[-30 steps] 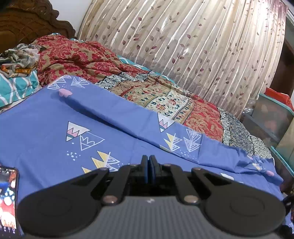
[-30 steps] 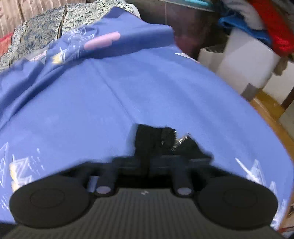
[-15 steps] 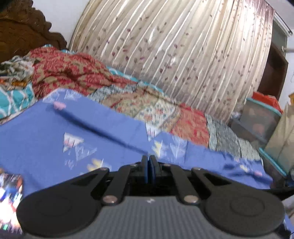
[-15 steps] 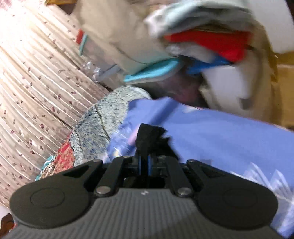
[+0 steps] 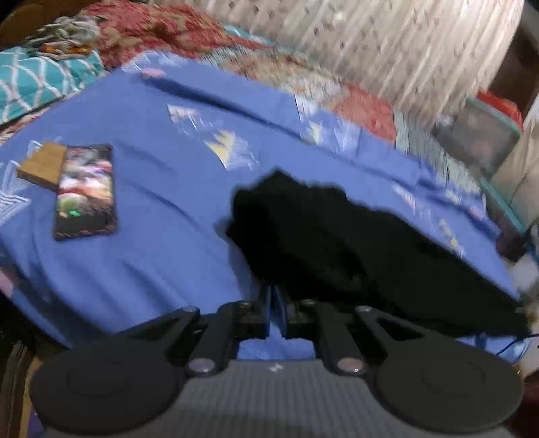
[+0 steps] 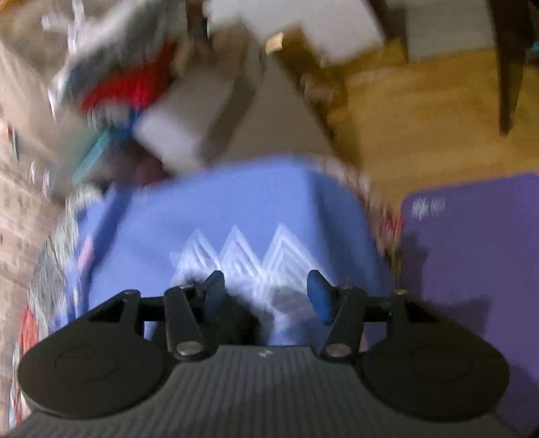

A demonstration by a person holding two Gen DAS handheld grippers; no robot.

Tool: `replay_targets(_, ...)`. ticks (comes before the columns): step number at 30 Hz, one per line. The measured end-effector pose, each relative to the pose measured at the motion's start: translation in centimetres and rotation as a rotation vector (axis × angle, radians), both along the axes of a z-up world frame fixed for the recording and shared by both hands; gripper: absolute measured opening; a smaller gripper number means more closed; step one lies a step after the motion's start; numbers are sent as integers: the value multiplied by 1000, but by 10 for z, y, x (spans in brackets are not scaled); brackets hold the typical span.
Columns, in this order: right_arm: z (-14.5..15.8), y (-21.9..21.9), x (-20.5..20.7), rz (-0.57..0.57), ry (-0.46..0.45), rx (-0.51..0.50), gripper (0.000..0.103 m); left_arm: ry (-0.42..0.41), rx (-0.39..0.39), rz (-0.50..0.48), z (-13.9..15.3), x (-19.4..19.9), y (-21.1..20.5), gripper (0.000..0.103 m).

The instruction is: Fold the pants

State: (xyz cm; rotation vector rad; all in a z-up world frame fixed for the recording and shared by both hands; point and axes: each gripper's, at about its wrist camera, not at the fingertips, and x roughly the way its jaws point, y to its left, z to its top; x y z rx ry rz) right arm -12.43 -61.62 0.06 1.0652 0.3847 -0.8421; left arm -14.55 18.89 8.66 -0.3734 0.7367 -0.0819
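Left wrist view. Left gripper (image 5: 277,303): fingers nearly together, a thin gap between the blue pads; whether any cloth is nipped between them cannot be told through the blur. Pants (image 5: 353,249): black, heaped in a long crumpled mass on the blue bedsheet (image 5: 161,215), lying just beyond the fingertips and running off to the right toward the bed's edge; the near edge of the cloth meets or overlaps the fingertips. Phone (image 5: 86,192): screen lit, flat on the sheet, well to the left of the pants, one corner resting against a small brown wooden block (image 5: 40,165). Teal patterned pillow (image 5: 30,81) and red floral quilt (image 5: 145,30) at the far side of the bed; pale pleated curtain (image 5: 404,43) behind. Nothing lies between gripper and pants.

Right wrist view. Right gripper (image 6: 266,291): fingers spread wide apart, holding nothing. A dark patch of the pants (image 6: 235,313) shows low beside the left finger, partly hidden by it. Beneath, the corner of the bedsheet (image 6: 235,202) with a white triangle print. Purple mat (image 6: 471,269) on the wooden floor (image 6: 421,111) to the right; a blurred pile of clothes (image 6: 128,84) upper left.

Only the left view shows the full heap of pants and the phone; only the right shows floor and mat.
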Motion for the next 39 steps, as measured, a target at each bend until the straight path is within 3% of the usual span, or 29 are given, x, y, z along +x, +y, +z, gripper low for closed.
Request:
replay_targets(3, 38, 24, 17, 96, -29, -157, 57, -71, -52, 85, 20, 6, 35, 26)
replay_targets(5, 55, 53, 40, 220, -43, -218, 58, -59, -90, 86, 27, 34, 48, 39)
replay_targets(7, 58, 89, 68, 377, -67, -201, 58, -45, -68, 49, 28, 77, 50, 44)
replay_targets(10, 50, 154, 110, 608, -53, -159, 57, -80, 2, -45, 19, 144, 41, 66)
replay_targets(11, 45, 174, 120, 675, -39, -154, 57, -55, -21, -82, 12, 168, 38, 77)
replay_targets(12, 39, 200, 131, 739, -20, -148, 57, -9, -60, -140, 0, 196, 35, 81)
replay_targets(14, 21, 243, 146, 850, 19, -129, 57, 97, -87, -215, -24, 234, 21, 78)
replay_targets(16, 4, 279, 158, 935, 52, -86, 57, 198, -118, -281, -48, 257, 7, 39)
replay_targets(17, -1, 291, 163, 971, 68, -63, 57, 241, -139, -300, -58, 263, 0, 25)
replay_targets(18, -8, 303, 169, 1007, 86, -49, 57, 233, -145, -295, -61, 259, -6, 17)
replay_targets(20, -15, 323, 175, 1048, 129, -95, 59, 128, -111, -265, -48, 241, -10, 10)
replay_targets(21, -10, 330, 177, 1061, 146, -146, 61, 54, -85, -210, -35, 232, -4, 9)
replay_targets(23, -5, 339, 183, 1102, 169, -214, 66, -132, -60, -8, -3, 210, 29, 9)
replay_targets(25, -6, 334, 189, 1107, 167, -214, 66, -208, -54, 152, 6, 196, 57, 10)
replay_targets(27, -10, 325, 188, 1111, 146, -175, 69, -148, -44, 189, -9, 205, 64, 25)
replay_targets(28, -11, 322, 188, 1113, 156, -182, 70, -88, 24, 202, -17, 211, 58, 23)
replay_targets(29, -10, 327, 192, 1122, 172, -201, 73, -41, 89, 191, -24, 214, 52, 29)
replay_targets(30, -10, 331, 191, 1137, 184, -219, 75, -9, 119, 157, -28, 214, 48, 39)
replay_targets(31, -9, 327, 180, 1154, 190, -240, 75, 8, 121, 133, -29, 206, 51, 42)
replay_targets(33, -1, 323, 167, 1174, 167, -270, 74, -12, 63, 149, -23, 184, 59, 47)
replay_targets(36, 20, 344, 155, 1269, 17, -317, 74, -51, -109, 174, -16, 143, 79, 48)
replay_targets(39, 51, 408, 147, 1563, -145, -442, 74, -77, -203, 203, -13, 104, 91, 45)
